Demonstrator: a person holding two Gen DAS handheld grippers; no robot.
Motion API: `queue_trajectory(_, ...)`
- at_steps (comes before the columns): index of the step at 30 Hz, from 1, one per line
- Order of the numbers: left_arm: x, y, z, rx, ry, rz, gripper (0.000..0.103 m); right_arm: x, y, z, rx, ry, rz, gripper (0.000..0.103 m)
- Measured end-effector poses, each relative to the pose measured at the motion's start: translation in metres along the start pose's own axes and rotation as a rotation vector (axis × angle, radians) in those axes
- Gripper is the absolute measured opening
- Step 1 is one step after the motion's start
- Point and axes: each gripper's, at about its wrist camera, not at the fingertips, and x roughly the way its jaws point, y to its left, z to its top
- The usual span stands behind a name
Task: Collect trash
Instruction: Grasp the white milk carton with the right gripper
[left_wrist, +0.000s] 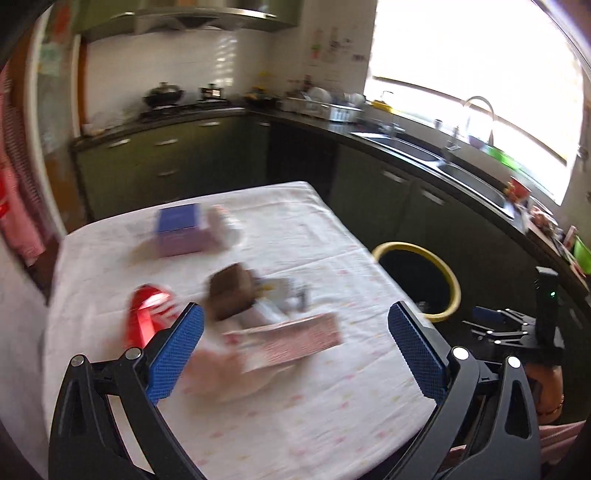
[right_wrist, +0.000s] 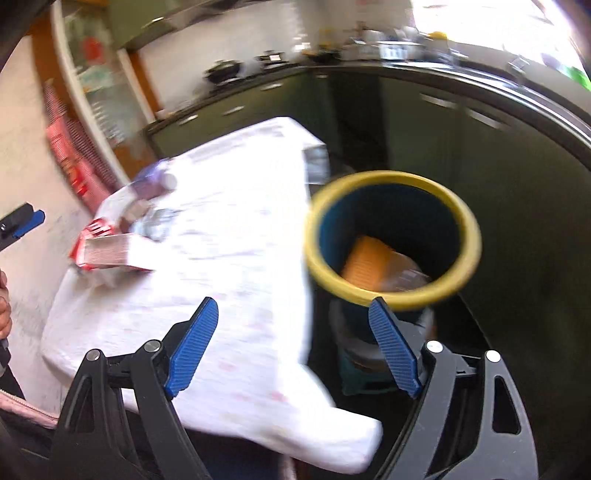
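On the table (left_wrist: 258, 424), covered by a pale patterned cloth, the trash lies grouped toward the left and middle: a blue-topped box (left_wrist: 180, 229) near the far-left corner, a red packet (left_wrist: 146, 314) at the left edge, a brown lump (left_wrist: 232, 290) just right of it, and a flat pink-and-white carton (left_wrist: 291, 341) nearest the camera. All are motion-blurred, so finer detail cannot be read. Off the table's right edge stands a bin with a yellow rim (left_wrist: 448, 275); its interior appears only as darkness in the left wrist view.

The left gripper (left_wrist: 295, 343) hovers above the table's near part, jaws spread wide, blue pads (left_wrist: 177, 354) empty. The same view shows the right gripper (left_wrist: 502, 328) low beyond the table's right edge, beside the bin.

The right wrist view supplies what the left lacks: the bin's blue inner wall (right_wrist: 332, 236) and, at its bottom, an orange carton (right_wrist: 364, 262) beside a clear, crumpled item. The right gripper (right_wrist: 291, 343) hangs over the table's near-right corner and the bin's near rim, jaws likewise wide apart and holding nothing. The carton (right_wrist: 107, 251) and red packet (right_wrist: 94, 230) appear here near the table's far-left edge, with a tip of the left gripper (right_wrist: 27, 219) at the frame's left margin.
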Motion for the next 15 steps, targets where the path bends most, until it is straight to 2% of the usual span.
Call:
queue_trajectory(5, -0.043, 0.065, -0.032, -0.06, -0.02, 0.081, 0.098, 0.018, 0.085, 0.016, -0.208, -0.002, 0.11, 0.079)
queue_trajectory(9, -0.068, 0.096, -0.052, -0.093, -0.026, 0.109, 0.098, 0.026, 0.158, 0.022, -0.513, -0.038, 0.192, 0.079)
queue_trajectory(12, -0.076, 0.105, -0.06, -0.116, -0.024, 0.107, 0.098, 0.046, 0.191, 0.022, -0.718, -0.005, 0.17, 0.077)
queue_trajectory(15, -0.077, 0.103, -0.059, -0.121, -0.032, 0.108, 0.098, 0.07, 0.202, 0.024, -0.851, 0.065, 0.164, 0.065)
